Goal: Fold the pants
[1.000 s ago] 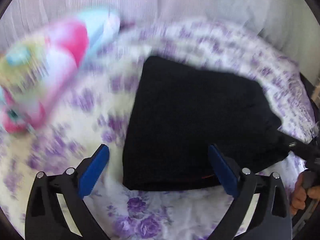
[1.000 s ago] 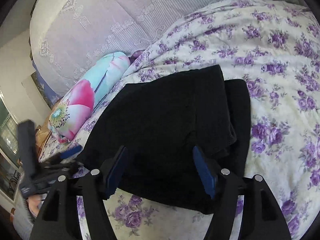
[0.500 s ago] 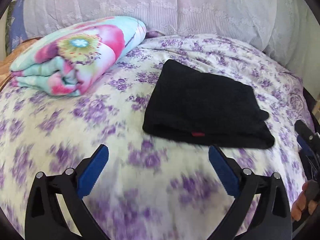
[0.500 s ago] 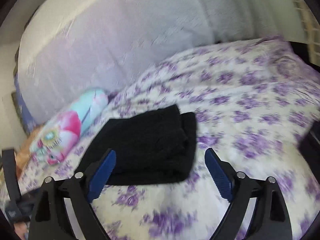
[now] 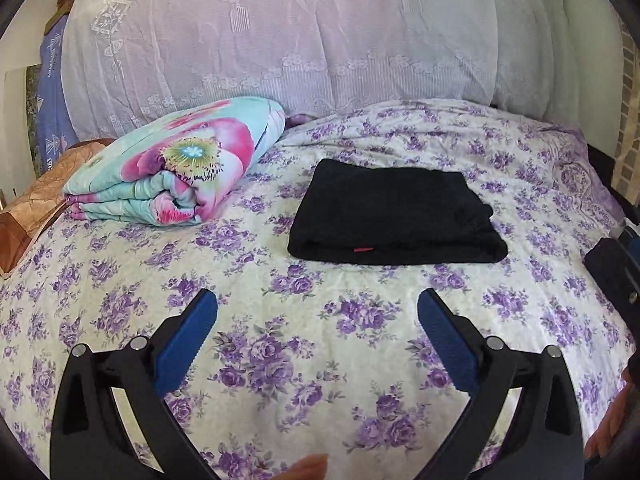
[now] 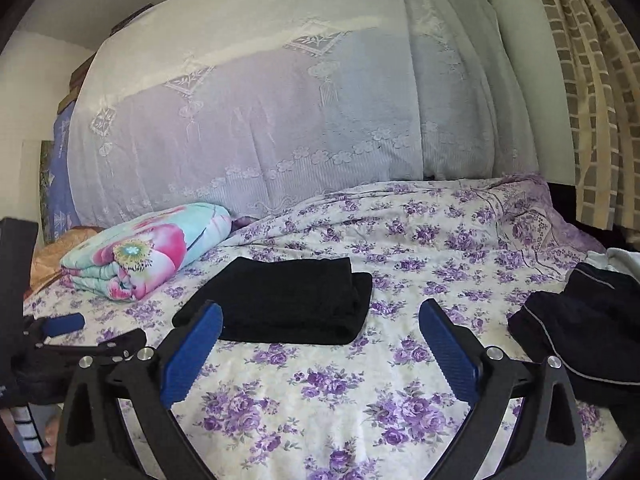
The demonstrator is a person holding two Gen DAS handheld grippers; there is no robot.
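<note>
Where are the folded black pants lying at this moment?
In both views the black pants lie on the flowered bedsheet, just right of the rolled blanket and beyond both open grippers.

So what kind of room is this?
Most likely a bedroom: the folded pants lie on a bed with a floral sheet, a rolled quilt sits beside them, and a curtain hangs at right.

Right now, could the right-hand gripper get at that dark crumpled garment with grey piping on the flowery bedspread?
Probably yes. The right gripper is open and empty, and the dark crumpled garment lies uncovered just to its right, with only bare bedspread between.
</note>
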